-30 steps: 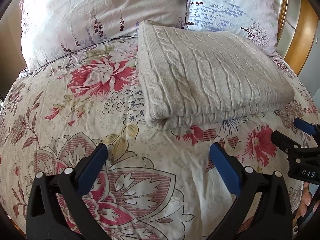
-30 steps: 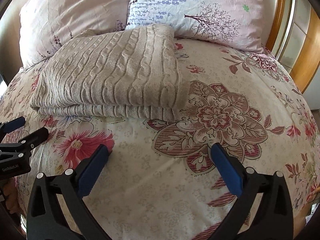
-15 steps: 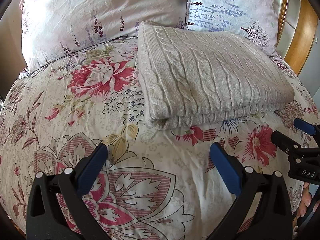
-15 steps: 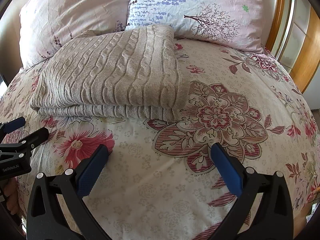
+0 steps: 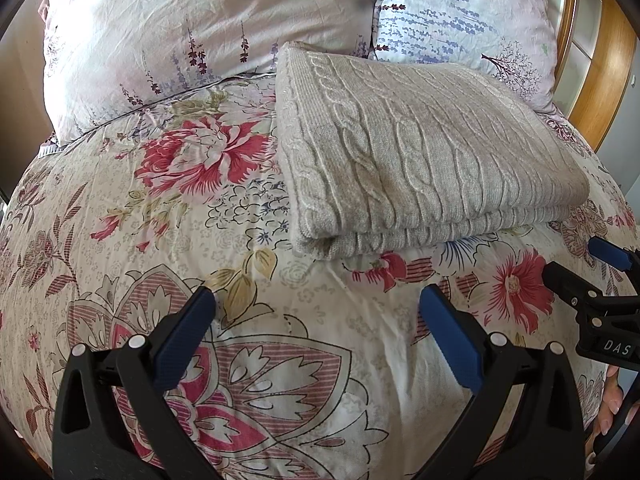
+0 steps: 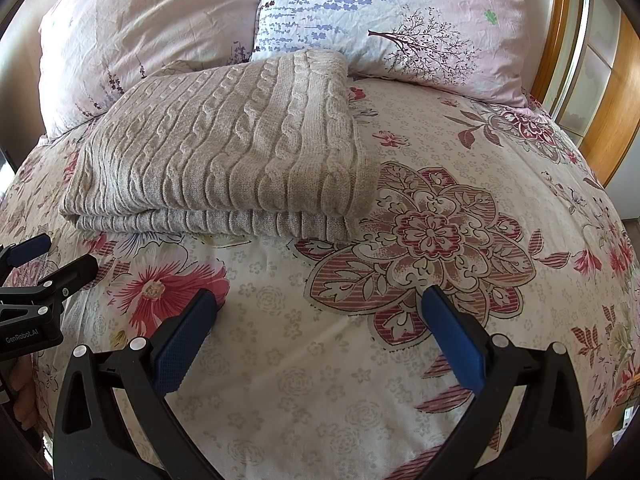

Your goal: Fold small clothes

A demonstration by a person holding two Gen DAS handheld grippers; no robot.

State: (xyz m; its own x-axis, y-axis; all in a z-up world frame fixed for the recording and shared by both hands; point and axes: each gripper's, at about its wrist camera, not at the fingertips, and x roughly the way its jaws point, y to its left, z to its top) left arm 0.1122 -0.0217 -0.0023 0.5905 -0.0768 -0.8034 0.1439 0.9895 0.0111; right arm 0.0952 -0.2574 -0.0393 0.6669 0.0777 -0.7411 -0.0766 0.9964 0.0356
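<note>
A beige cable-knit sweater lies folded into a flat rectangle on the floral bedspread, its far edge against the pillows. The same sweater fills the upper left of the right wrist view. My left gripper hovers open over the bedspread, short of the sweater's near left corner, with nothing between its blue pads. My right gripper is also open and empty, below the sweater's near right corner. Each gripper shows at the edge of the other's view: right gripper, left gripper.
Two pillows lean at the head of the bed behind the sweater. A wooden bed frame curves along the right. Fingers of a hand show at the lower right edge of the left wrist view.
</note>
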